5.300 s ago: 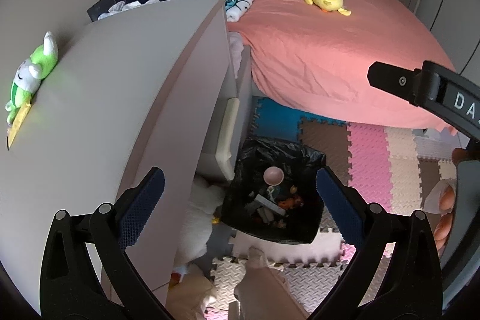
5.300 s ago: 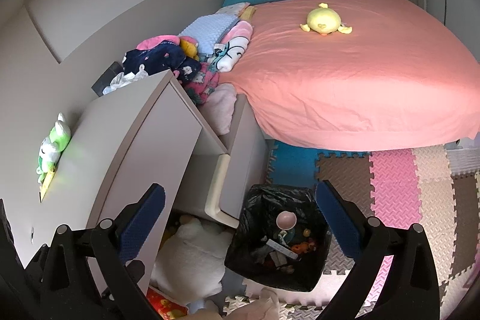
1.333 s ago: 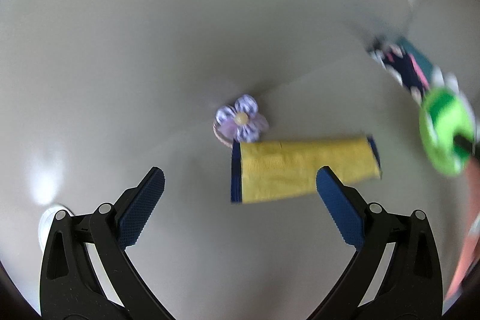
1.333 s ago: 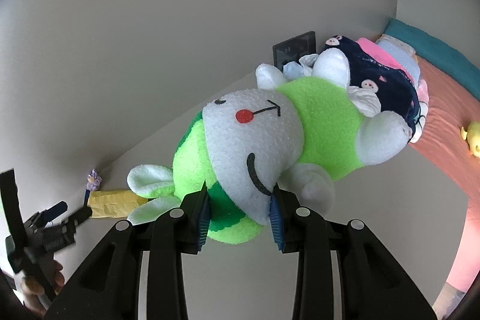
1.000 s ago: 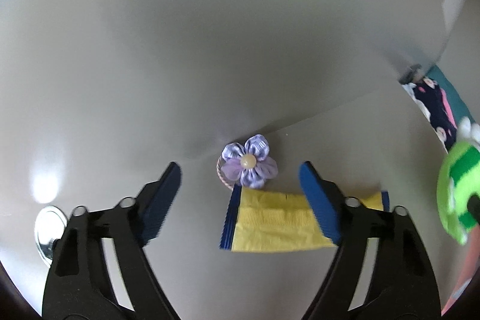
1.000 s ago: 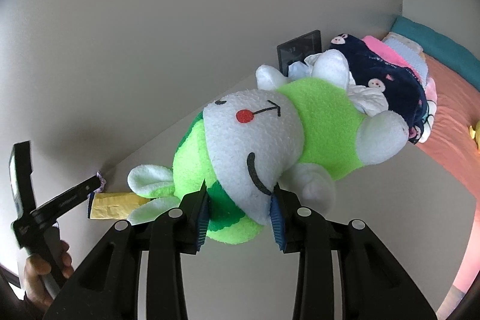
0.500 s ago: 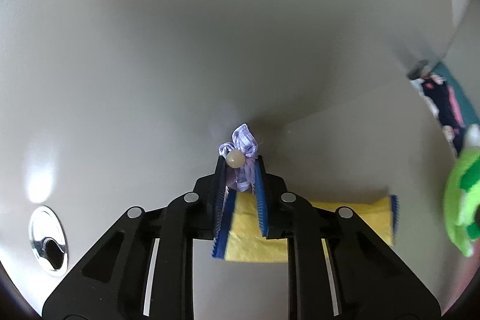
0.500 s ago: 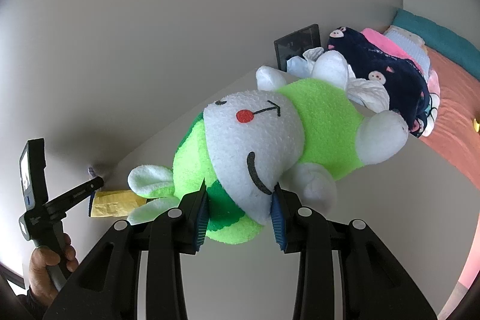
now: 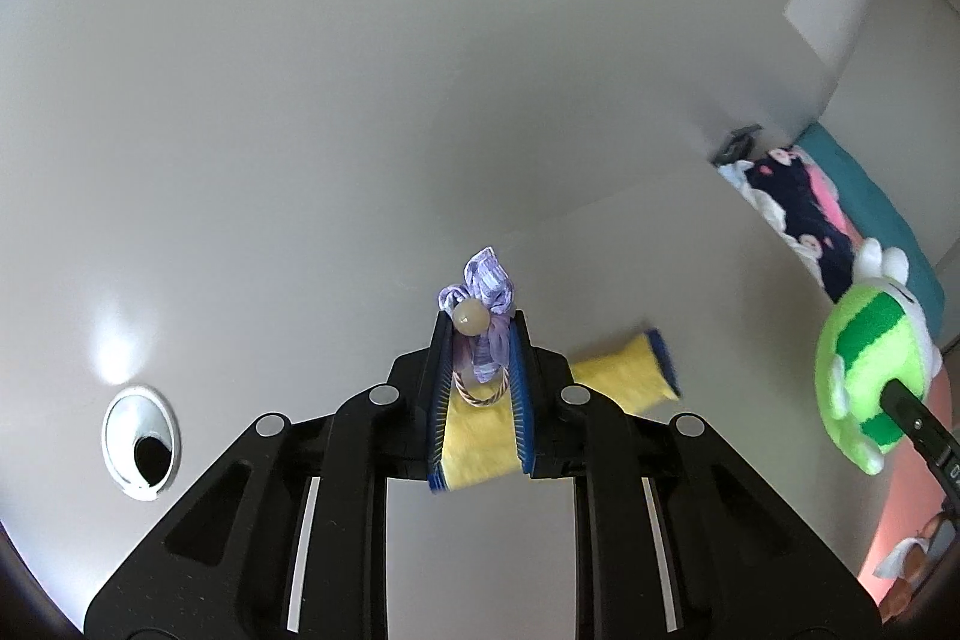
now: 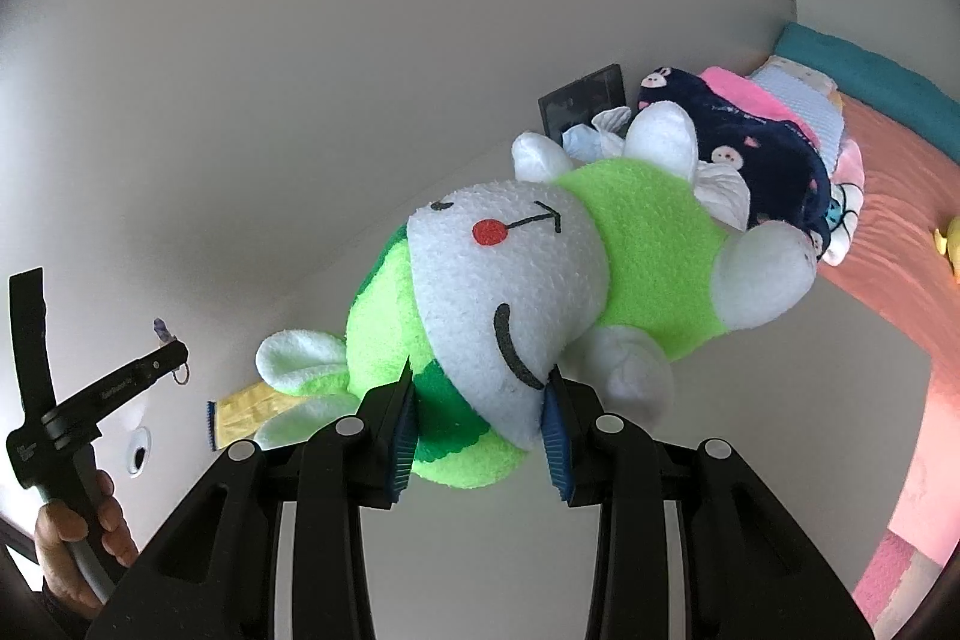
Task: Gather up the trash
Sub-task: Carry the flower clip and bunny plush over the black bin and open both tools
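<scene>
Two things are held now: your left gripper (image 9: 478, 375) fingers pinch the purple flower hair tie (image 9: 480, 310) just above the yellow cloth (image 9: 624, 370) on the surface, your right gripper (image 10: 480, 424) squeezes the green plush toy (image 10: 540, 298), and a fast swing could shake the small tie loose.

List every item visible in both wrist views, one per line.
flower hair tie: 1, purple with a bead, in the left hand-held gripper
plush toy: 1, green and white, in the right hand-held gripper
yellow cloth: 1, blue-edged, on the desk
desk: 1, beige
cable grommet: 1, white, desk left
folded clothes: pile, navy, pink, blue, on bed
bed: 1, salmon sheet
left hand-held gripper: 1, black, shut
right hand-held gripper: 1, black, shut
hand: 1, holding the left handle
</scene>
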The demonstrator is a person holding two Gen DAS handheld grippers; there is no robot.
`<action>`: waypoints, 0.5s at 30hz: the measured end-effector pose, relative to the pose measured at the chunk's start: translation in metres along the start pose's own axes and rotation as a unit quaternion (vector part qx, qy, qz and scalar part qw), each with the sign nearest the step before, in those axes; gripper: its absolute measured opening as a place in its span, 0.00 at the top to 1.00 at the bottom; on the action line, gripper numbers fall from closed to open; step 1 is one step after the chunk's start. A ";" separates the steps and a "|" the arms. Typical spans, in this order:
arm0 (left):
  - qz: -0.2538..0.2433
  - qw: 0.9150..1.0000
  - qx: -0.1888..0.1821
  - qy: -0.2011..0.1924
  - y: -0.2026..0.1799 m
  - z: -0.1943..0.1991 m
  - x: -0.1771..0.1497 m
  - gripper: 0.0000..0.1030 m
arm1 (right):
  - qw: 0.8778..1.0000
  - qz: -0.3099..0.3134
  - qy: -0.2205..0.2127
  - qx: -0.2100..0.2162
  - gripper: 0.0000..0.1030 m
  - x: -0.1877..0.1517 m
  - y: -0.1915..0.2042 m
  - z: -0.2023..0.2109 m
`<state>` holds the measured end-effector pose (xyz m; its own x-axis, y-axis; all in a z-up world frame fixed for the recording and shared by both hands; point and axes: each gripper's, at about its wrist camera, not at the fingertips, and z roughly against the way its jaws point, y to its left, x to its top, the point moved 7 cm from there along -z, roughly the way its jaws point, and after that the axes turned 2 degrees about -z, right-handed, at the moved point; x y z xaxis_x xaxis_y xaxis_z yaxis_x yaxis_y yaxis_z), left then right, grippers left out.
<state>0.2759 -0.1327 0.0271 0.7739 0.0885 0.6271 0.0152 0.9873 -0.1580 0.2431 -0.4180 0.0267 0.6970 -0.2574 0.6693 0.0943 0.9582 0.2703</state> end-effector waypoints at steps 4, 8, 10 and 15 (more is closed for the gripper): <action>-0.012 1.000 -0.010 -0.007 -0.012 0.006 -0.008 0.83 | 1.000 -0.001 -0.005 0.001 0.64 -0.010 -0.002 0.021; -0.022 0.999 -0.025 -0.009 -0.028 0.008 -0.022 0.83 | 1.000 -0.005 -0.009 0.001 0.64 -0.024 -0.007 0.039; -0.033 0.999 -0.033 -0.008 -0.036 0.016 -0.033 0.83 | 1.000 -0.006 -0.009 0.000 0.64 -0.032 -0.010 0.048; -0.049 0.997 -0.055 -0.008 -0.061 0.034 -0.063 0.83 | 1.000 -0.017 -0.015 0.003 0.64 -0.055 -0.024 0.075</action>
<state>0.2049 -0.1938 0.0234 0.7550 -0.0038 0.6557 0.1595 0.9710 -0.1781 0.1495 -0.4362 0.0357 0.6713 -0.2943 0.6802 0.1135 0.9478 0.2980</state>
